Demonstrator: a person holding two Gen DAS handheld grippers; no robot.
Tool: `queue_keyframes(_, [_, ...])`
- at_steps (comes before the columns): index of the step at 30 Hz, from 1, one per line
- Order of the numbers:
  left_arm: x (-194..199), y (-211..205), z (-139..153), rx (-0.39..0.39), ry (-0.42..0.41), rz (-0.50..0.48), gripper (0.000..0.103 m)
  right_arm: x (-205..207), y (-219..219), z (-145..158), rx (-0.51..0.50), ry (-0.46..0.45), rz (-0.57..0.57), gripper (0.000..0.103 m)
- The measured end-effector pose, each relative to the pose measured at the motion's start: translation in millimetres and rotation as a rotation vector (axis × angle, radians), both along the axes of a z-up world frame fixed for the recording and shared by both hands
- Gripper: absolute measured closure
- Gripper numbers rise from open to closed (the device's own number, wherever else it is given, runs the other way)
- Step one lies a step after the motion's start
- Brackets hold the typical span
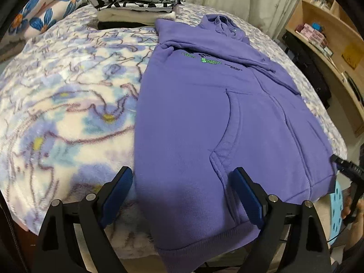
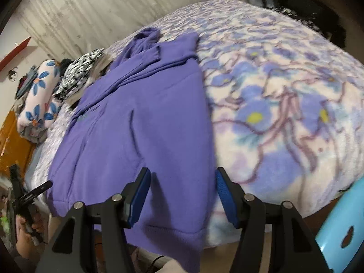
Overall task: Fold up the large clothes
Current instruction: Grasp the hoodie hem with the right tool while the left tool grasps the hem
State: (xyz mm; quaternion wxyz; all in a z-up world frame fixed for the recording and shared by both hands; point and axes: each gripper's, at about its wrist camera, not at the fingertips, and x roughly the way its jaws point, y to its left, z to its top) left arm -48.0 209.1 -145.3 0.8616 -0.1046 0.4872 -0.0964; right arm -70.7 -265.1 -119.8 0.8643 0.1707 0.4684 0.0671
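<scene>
Two grippers hang over the near hem of a purple hoodie (image 1: 200,118), which lies flat, front up, on a bed under a fleecy floral blanket (image 1: 68,104). Left of the hoodie, at the far end of the bed, a flower-print pillow (image 1: 45,11) leans beside a stack of folded clothes (image 1: 136,2) (a black-and-white printed piece on top) that touches the hoodie's far left shoulder. Over the hoodie's lower left corner the left gripper (image 1: 182,195) stands with its jaws wide, its blue pads straddling the hem edge without pressing it. The hoodie's hood (image 1: 225,25) lies bunched at the far end, and one sleeve is folded across the chest. Over its lower right corner the right gripper (image 2: 183,195) has its jaws parted more narrowly, empty, the cloth's side edge running between them. Right of the hoodie stand wooden shelves (image 1: 323,22).
</scene>
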Motion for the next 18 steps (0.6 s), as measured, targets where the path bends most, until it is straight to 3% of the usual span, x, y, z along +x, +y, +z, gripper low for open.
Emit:
queue_keyframes(8, [-4,13,-2,-0.107,0.002,-0.012,0.04,-3,0,-6,0.156,-0.021,0.063,0.054])
queue_keyframes(11, [-4,19,-4,-0.144,0.015,-0.01,0.041,-2,-5,-12,0.153,0.004,0.059,0.065])
queue_keyframes(18, [-1,12,-9,-0.109,0.018,-0.039,0.039,-4,-15,-24,0.196,0.033,0.062,0.067])
